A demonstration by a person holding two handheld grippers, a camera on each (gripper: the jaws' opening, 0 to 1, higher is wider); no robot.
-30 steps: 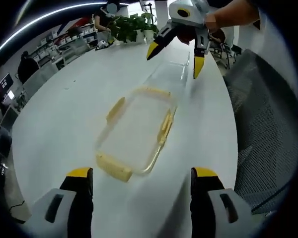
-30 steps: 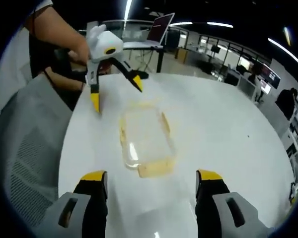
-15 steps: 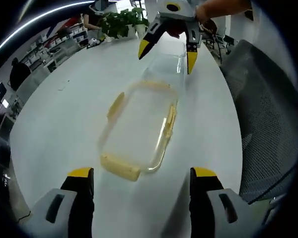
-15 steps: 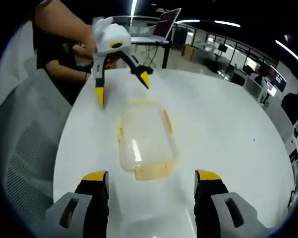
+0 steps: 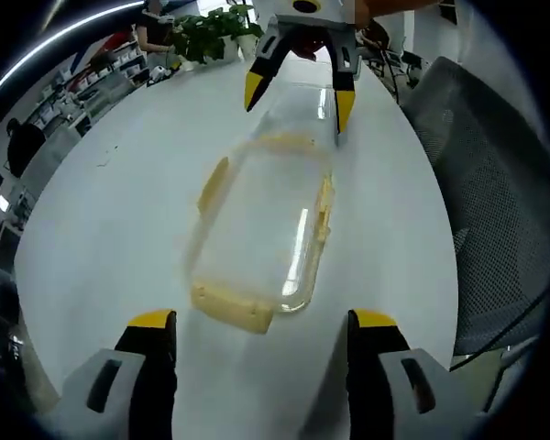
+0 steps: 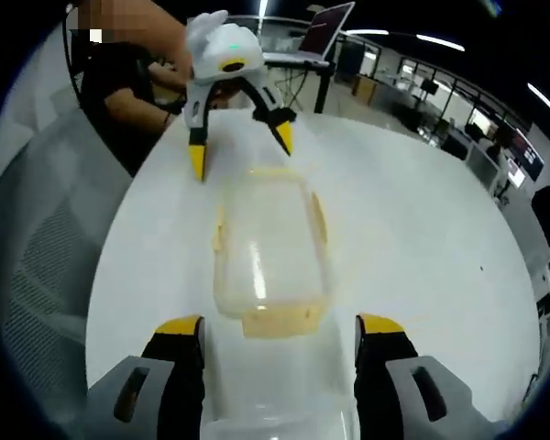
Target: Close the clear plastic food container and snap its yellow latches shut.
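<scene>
Yellow-tipped left gripper [image 5: 255,321] up close, jaws wide, holding nothing. Just past it, clear plastic food container [image 5: 261,220] flat on white table [image 5: 101,211], yellow latches [image 5: 231,308] sticking out. Farther off, right gripper [image 5: 295,87], jaws wide too, above the container's far end.

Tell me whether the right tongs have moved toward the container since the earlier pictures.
Yes. In the left gripper view the right tongs now straddle the far end of the container; a second ago they hung beyond it.

White table [image 5: 101,220] bears potted plants [image 5: 206,32] at its far edge. Grey mesh chair [image 5: 495,202] stands beside. Open laptop [image 6: 316,37] beyond the table.
</scene>
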